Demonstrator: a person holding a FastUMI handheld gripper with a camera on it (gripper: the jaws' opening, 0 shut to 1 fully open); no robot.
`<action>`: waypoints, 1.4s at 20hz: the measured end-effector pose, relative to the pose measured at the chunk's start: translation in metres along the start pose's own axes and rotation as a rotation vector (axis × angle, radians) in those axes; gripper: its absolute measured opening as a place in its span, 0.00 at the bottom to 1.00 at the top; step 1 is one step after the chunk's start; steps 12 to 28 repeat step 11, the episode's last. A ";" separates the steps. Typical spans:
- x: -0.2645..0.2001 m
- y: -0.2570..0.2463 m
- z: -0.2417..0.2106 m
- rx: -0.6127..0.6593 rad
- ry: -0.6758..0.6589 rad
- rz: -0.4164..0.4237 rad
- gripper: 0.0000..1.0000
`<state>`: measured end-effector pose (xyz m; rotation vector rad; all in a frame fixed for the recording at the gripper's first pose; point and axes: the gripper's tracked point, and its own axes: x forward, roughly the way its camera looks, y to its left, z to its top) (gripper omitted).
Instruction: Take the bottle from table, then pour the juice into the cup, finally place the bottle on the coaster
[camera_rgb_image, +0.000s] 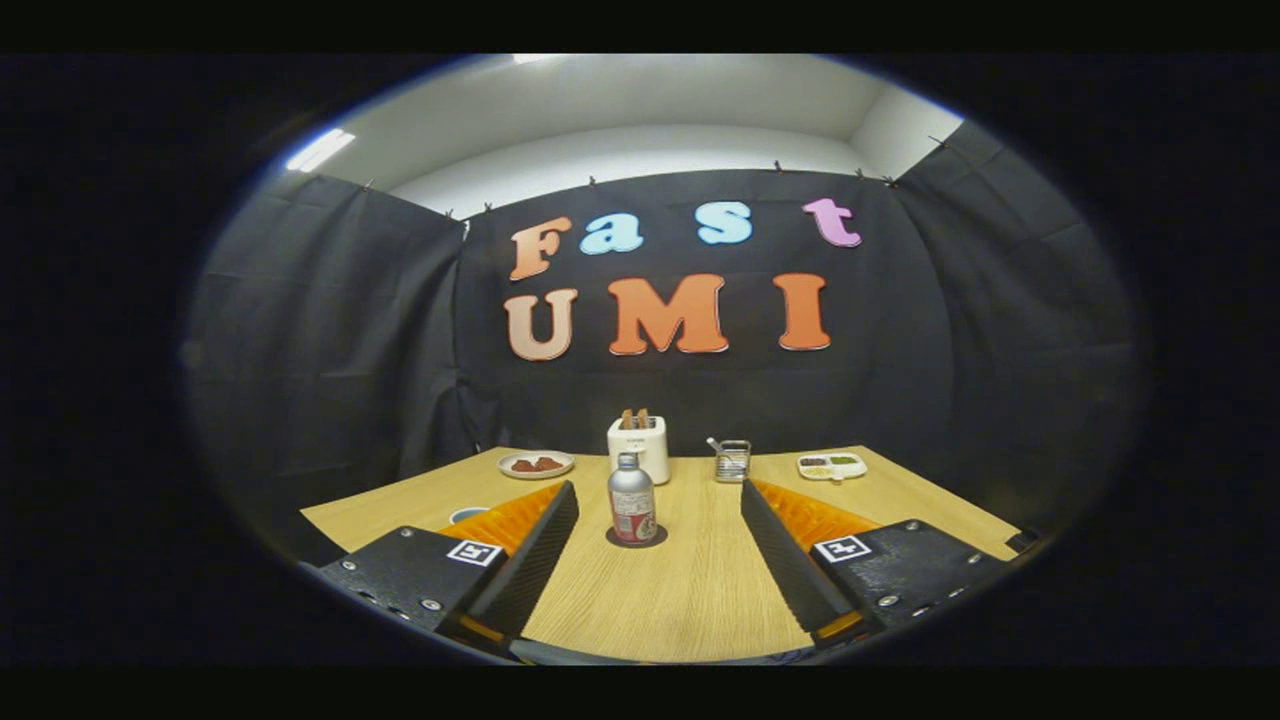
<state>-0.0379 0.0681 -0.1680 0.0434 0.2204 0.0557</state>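
On the wooden table (690, 590), the bottle (632, 500) stands upright on a dark round coaster (636, 540), and everything else can be placed from it. It is a silver bottle with a narrow capped neck and a red and white label around its lower body. The coaster's rim shows as a dark ring around the bottle's base.

The gripper (660, 500) is released: its two fingers are spread wide apart, one on each side of the bottle, and neither touches it. The bottle sits in the gap between them, at about the level of the fingertips and somewhat nearer the left finger than the right. Bare tabletop lies between each finger and the bottle, and also between the bottle and the gripper's body.

Directly behind the bottle stands a white toaster (640, 445) with slices of toast sticking out of its top. Behind and to the left of the bottle is a small plate (536, 464) holding reddish-brown food. Behind and to the right is a small wire rack (732, 460), and farther right a white divided tray (832, 466) with green and pale food in its sections. To the bottle's left, partly hidden beyond the left finger, the rim of a cup (466, 515) with a blue inside shows.
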 end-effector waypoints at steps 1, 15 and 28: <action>-0.001 -0.002 0.000 -0.001 -0.002 -0.005 0.97; -0.008 -0.015 0.006 -0.038 -0.062 -0.042 0.98; -0.008 -0.015 0.006 -0.038 -0.062 -0.042 0.98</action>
